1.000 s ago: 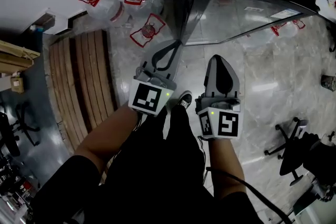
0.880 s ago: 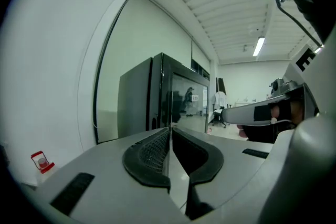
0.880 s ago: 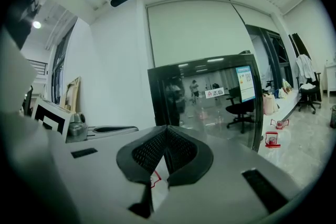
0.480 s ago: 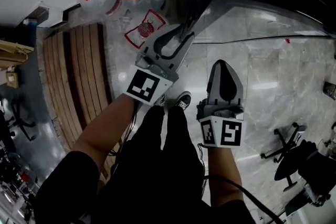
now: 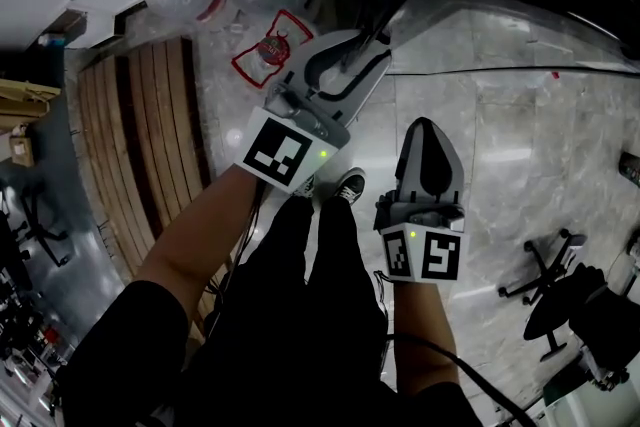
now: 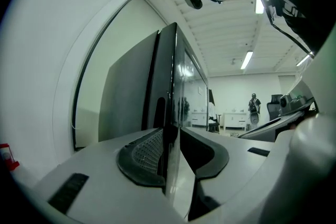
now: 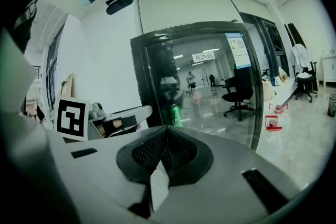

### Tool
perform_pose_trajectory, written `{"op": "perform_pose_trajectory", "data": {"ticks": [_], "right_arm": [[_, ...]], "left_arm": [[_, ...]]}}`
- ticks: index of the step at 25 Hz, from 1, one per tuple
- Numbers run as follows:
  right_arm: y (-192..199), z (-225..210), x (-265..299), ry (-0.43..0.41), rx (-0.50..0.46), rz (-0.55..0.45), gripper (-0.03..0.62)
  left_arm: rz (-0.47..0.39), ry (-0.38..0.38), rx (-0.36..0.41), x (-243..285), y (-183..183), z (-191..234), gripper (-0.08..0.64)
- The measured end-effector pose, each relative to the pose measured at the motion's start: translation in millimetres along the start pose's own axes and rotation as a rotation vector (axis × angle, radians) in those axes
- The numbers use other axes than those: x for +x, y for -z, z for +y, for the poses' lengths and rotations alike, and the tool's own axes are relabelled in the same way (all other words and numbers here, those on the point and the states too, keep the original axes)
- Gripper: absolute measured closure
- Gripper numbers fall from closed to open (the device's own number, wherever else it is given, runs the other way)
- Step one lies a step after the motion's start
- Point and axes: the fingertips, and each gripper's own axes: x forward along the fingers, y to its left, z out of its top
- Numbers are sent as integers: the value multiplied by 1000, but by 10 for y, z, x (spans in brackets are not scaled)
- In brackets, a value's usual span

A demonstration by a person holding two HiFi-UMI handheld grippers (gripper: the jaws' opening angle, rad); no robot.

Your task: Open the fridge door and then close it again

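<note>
Fridge door [image 7: 210, 81] is straight ahead and looks shut or nearly so; I can't confirm the seal. Your left gripper [image 5: 372, 50] jaws have just been opening and are wide, with the door edge [image 6: 170, 113] between them, unclamped. Right gripper [image 5: 423, 125] is closed and empty. Back out crooked and a jaw could drag the door ajar.

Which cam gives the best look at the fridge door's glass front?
Right gripper view: the fridge door faces the camera, most of its frame and glass visible. Left gripper view sees it edge-on, a thin strip. Head view looks steeply down on it, cropped at the top.
</note>
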Motion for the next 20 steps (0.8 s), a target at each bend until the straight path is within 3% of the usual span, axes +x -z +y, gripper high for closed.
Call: {"op": "perform_pose_trajectory", "data": {"ticks": [9, 14, 17, 20], "right_arm": [[-14, -77, -102, 36, 15, 2, 577], [38, -130, -221, 73, 35, 3, 577], [61, -138, -312, 85, 42, -2, 577], [68, -173, -500, 107, 40, -14, 577]], "left_arm": [[0, 52, -20, -33, -12, 5, 486], [-15, 34, -42, -51, -37, -19, 491], [-46, 60, -23, -182, -53, -258, 495], [-19, 78, -21, -383, 30, -682, 502]]}}
